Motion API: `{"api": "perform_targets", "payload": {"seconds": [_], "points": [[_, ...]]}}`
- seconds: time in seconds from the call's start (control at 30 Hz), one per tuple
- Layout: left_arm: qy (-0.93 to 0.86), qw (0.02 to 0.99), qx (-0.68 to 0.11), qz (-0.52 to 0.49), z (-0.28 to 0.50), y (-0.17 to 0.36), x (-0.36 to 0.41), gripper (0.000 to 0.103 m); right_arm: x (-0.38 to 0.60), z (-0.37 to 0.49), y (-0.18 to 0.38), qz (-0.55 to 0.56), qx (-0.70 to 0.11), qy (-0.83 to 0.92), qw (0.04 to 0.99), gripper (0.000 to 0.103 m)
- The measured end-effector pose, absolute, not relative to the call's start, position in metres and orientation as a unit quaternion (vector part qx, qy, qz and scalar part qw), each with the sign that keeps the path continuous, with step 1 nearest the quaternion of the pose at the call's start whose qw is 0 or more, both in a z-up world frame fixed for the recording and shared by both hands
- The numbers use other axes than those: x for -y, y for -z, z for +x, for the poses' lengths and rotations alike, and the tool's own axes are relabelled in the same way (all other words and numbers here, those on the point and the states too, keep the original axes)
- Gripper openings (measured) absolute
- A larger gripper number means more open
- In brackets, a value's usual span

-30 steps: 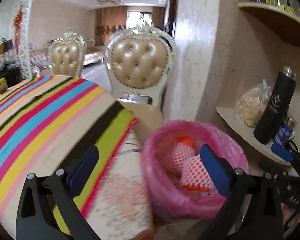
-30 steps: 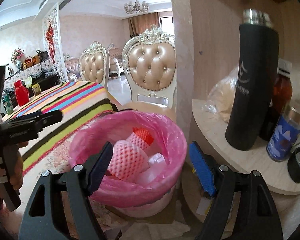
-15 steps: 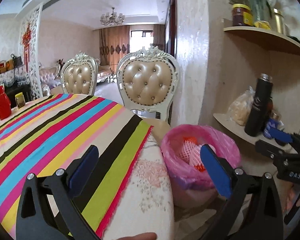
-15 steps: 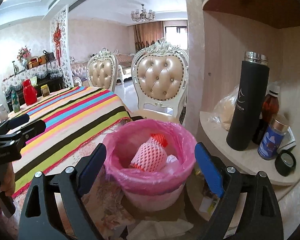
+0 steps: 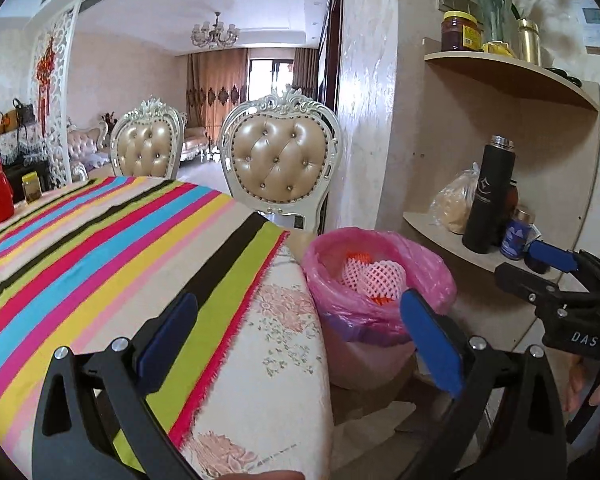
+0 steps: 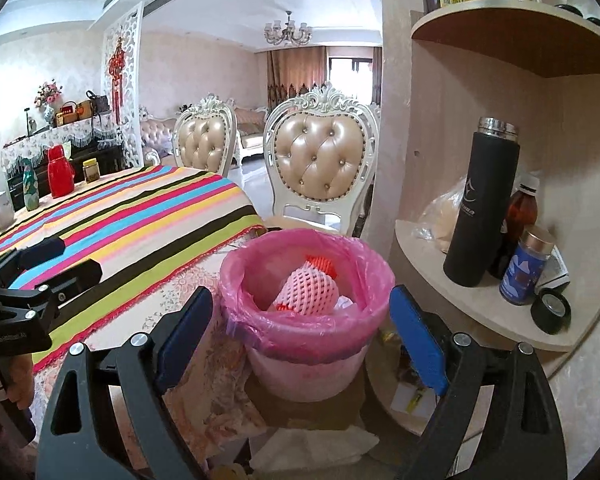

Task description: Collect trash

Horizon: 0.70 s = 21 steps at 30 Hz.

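Observation:
A small bin lined with a pink bag (image 6: 308,320) stands on the floor between the table and the corner shelf. Inside lie pink foam fruit nets (image 6: 306,292) with orange ends and some white paper. The bin also shows in the left wrist view (image 5: 376,292). My left gripper (image 5: 300,340) is open and empty, held over the table's edge, left of the bin. My right gripper (image 6: 300,328) is open and empty, held back from the bin with the bin between its fingers in view. Each gripper shows in the other's view, the right (image 5: 556,280) and the left (image 6: 40,264).
A table with a striped cloth (image 5: 100,248) fills the left. Two padded chairs (image 5: 280,164) stand behind it. A corner shelf (image 6: 480,300) holds a black flask (image 6: 480,208), bottles and a bag. White paper (image 6: 312,452) lies on the floor before the bin.
Both grippers have pulled up and back from the bin, which now looks smaller and farther. Both stay open and empty.

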<state>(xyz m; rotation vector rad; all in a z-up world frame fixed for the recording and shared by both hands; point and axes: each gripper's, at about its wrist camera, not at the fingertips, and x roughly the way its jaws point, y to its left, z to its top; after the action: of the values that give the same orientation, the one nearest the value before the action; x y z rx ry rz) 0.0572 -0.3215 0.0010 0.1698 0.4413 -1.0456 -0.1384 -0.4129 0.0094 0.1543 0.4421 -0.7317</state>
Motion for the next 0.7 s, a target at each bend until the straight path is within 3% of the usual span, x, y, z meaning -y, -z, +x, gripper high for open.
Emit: {"api": "perform_targets", "payload": {"seconds": [0.7], "points": [[0.504,0.834,-0.202,0.100,0.050,0.018,0.330,0.098,0.405,-0.140,-0.007,0.064,-0.216,0.354,0.908,0.084]]}}
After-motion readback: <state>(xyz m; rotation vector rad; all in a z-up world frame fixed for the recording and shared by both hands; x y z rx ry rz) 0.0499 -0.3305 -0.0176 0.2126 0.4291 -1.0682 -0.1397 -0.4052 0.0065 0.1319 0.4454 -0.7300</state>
